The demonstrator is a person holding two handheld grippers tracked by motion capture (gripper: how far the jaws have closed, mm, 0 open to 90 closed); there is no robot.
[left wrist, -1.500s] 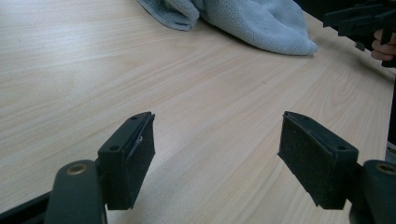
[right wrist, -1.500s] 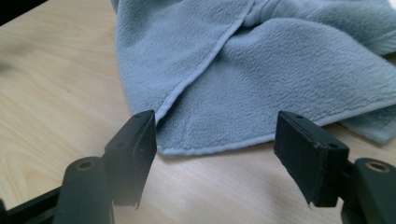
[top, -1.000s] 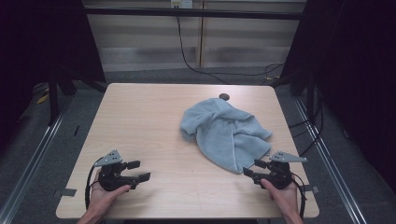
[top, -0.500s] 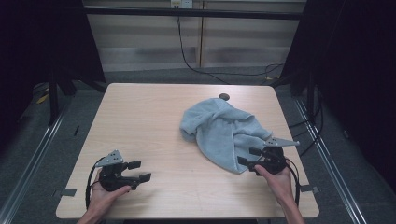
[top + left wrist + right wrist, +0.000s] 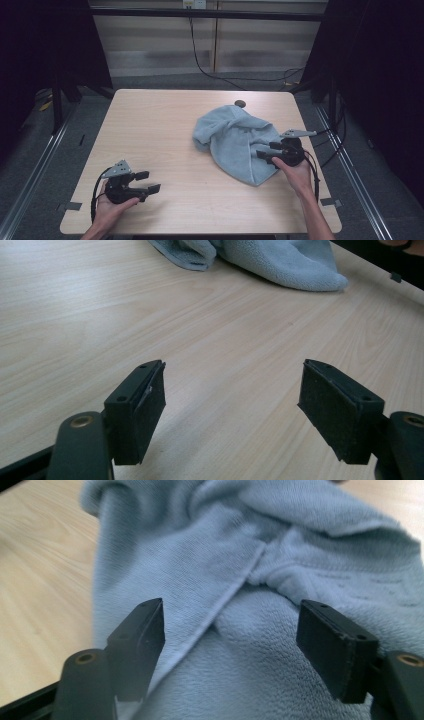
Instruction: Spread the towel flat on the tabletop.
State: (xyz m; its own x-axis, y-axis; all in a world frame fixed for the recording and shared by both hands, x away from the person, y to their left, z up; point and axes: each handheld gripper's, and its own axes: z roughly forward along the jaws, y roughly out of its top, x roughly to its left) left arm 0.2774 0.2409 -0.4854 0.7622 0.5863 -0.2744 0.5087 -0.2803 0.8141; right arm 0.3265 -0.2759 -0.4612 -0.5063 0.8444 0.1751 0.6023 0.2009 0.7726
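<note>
Now the right claw (image 5: 265,151) gapes wide over the towel (image 5: 235,142), gripping nothing.

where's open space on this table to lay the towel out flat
The widest bare patch is the table's left half, bordered by the far edge, the left edge and the light blue towel; the left gripper sits at its near end. The right half is crowded: the towel bunches there with the right gripper over it, open.

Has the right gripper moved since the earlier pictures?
Yes. In the high view the right gripper has gone from the table's near edge up over the towel, jaws open above it.
</note>
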